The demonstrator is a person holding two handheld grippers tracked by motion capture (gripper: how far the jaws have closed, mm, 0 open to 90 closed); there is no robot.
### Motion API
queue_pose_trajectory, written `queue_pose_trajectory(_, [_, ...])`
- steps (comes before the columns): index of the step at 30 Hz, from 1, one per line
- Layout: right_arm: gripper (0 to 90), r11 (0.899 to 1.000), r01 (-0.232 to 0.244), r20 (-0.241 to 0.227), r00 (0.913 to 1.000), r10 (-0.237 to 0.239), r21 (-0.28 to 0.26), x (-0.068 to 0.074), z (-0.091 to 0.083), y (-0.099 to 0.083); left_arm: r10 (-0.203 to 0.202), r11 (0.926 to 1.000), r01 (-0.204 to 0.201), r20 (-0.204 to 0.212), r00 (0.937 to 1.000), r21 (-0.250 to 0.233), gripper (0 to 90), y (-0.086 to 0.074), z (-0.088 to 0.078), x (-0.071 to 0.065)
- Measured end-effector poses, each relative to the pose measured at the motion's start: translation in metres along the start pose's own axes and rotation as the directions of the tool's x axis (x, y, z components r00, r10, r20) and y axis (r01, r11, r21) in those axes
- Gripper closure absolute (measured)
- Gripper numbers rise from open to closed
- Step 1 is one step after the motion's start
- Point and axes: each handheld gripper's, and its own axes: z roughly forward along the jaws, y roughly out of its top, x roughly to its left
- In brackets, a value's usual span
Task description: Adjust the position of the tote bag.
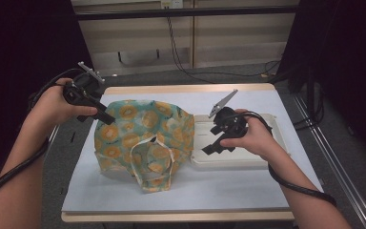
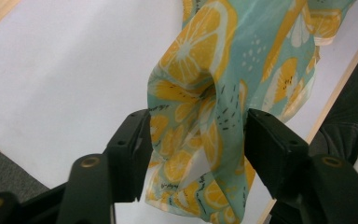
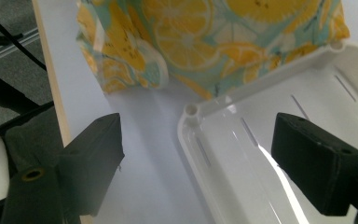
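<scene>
From the high view, a lemon-print cloth bag (image 1: 140, 138) lies spread on the pale bench (image 1: 248, 191), its far-left edge lifted by the left tool (image 1: 106, 117), while the right tool (image 1: 213, 145) hovers over the white plastic tray (image 1: 276, 125) just right of the bag. The step in hand looks like picking up or opening out the bag, with the right tool not yet engaged. Around the bench runs a wooden rim; beyond it are grey floor, dark curtains at both sides, and a pale cabinet with cables hanging at the far wall.

In the left gripper view, the left tool (image 2: 196, 140) has its jaws standing apart with a gathered fold of the bag (image 2: 214, 70) between them; the cloth fills the gap, so the hold seems loose rather than tightly pinched.

In the right gripper view, the right tool (image 3: 198, 154) is wide apart and holds nothing, poised above the tray's near corner (image 3: 223, 135), with the bag (image 3: 191, 32) beyond. The next move likely calls for reaching left to the bag's edge and closing on it.
</scene>
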Motion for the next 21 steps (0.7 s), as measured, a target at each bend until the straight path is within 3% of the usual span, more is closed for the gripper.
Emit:
queue_pose_trajectory(8, [17.5,0.999,0.048,-0.035,0.9982,-0.048,0.001,0.014,0.008,0.019,0.040,0.9992,-0.040,-0.006,0.9992,-0.001,54.8,0.000,-0.002,-0.003])
queue_pose_trajectory(12, [20.9,0.998,0.062,-0.043,0.9971,-0.062,0.000,0.021,0.012,0.028,0.041,0.9991,-0.041,0.009,0.9991,-0.009,59.6,0.002,-0.001,-0.005])
queue_pose_trajectory(15, [25.8,0.997,0.074,-0.054,0.9957,-0.075,-0.005,0.025,0.016,0.034,0.046,0.9990,-0.046,0.025,0.9986,-0.001,64.2,0.002,0.000,-0.006])
queue_pose_trajectory(17, [33.1,0.998,0.059,-0.047,0.9971,-0.059,-0.005,0.026,0.018,0.037,0.049,0.9988,-0.049,0.035,0.9982,-0.002,69.5,0.002,0.000,-0.006])
queue_pose_trajectory(19, [35.0,0.999,0.041,-0.055,0.9977,-0.041,-0.005,0.025,0.019,0.039,0.061,0.9981,-0.061,0.045,0.9971,0.001,73.5,0.002,-0.001,-0.005])
queue_pose_trajectory(21, [39.1,0.999,0.051,-0.059,0.9969,-0.052,-0.011,0.026,0.020,0.042,0.063,0.9980,-0.063,0.054,0.9965,-0.001,75.8,0.002,-0.001,-0.006])
